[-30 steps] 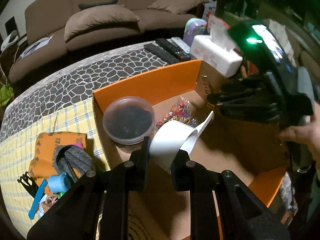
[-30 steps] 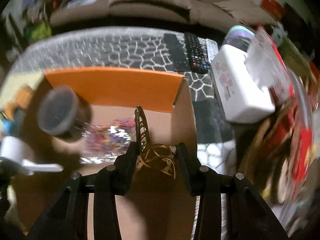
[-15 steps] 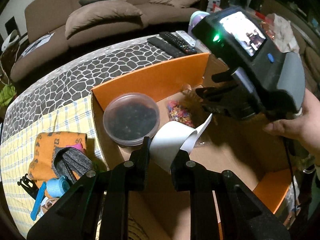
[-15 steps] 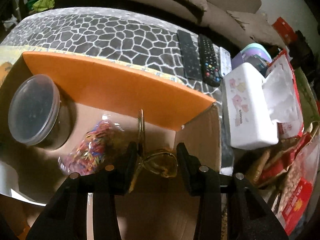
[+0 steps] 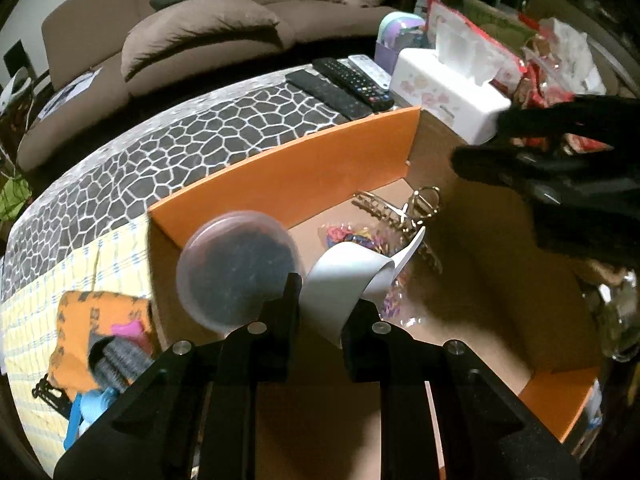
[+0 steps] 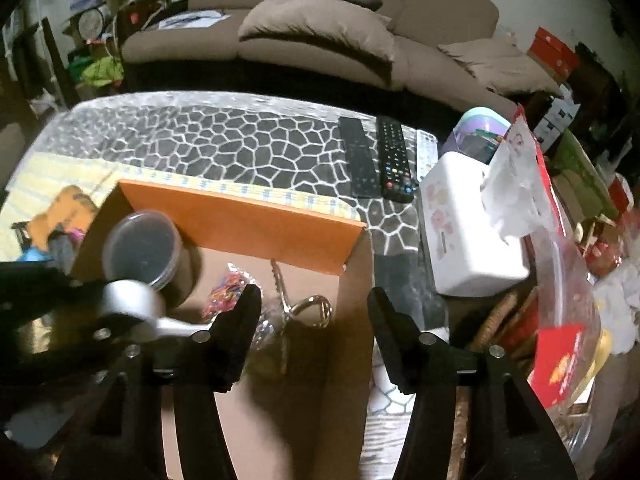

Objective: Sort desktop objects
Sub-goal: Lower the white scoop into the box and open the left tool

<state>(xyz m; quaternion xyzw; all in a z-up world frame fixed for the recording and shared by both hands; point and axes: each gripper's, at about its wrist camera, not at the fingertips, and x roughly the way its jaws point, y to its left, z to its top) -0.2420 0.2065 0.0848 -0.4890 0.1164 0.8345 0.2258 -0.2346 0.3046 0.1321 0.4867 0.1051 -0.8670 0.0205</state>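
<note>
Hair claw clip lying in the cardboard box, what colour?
Gold metal hair claw clip; clearest in the left wrist view.

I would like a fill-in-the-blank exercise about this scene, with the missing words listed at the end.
1. The left gripper is shut on a white ____.
2. The gold hair claw lies inside the ____ cardboard box.
3. The jaws of the right gripper stand ____ and hold nothing.
4. The tissue box stands outside the cardboard box, next to the three ____.

Missing words: scoop; orange; open; remote controls
</note>
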